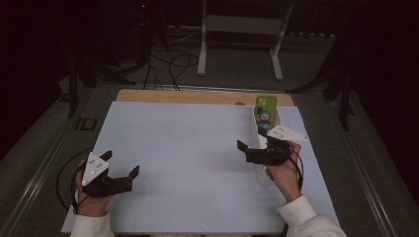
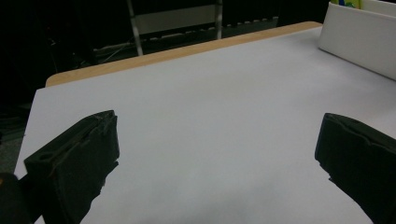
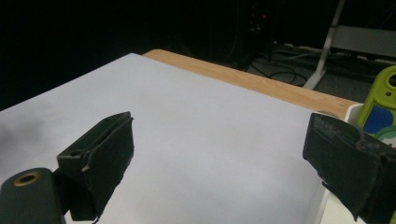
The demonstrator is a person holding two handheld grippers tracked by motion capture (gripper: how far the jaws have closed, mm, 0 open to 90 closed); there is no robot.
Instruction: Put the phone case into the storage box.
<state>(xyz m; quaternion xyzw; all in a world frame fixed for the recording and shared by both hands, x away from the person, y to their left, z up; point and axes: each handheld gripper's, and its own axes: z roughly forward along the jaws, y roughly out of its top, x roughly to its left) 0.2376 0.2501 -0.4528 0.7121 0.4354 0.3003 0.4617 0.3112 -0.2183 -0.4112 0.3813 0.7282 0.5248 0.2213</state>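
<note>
- dark room all round, with a white mat [image 1: 188,163] laid over a wooden table [image 1: 197,96]; from the high view the mat is bare except for a narrow white tray [image 1: 260,129] along its right side.
- a green phone case [image 1: 265,111] stands propped at the tray's far end, tilted back, likely so it can be plucked out easily.
- high view again: the right gripper [image 1: 249,146] hovers just beside the tray's near half, jaws spread and holding nothing, pointing left across the mat; the case sits just beyond it, farther from the person.
- the left gripper [image 1: 121,165] rests low at the mat's near-left corner, jaws apart and empty, well apart from the case; it looks parked out of the way.
- left gripper view: its jaws gape over plain mat, and the tray wall [image 2: 359,42] sits far off at upper right with a sliver of the case [image 2: 349,3] above it.
- right gripper view: jaws wide, nothing between them; the case [image 3: 380,100] rises just behind the right-hand jaw, near but untouched.
</note>
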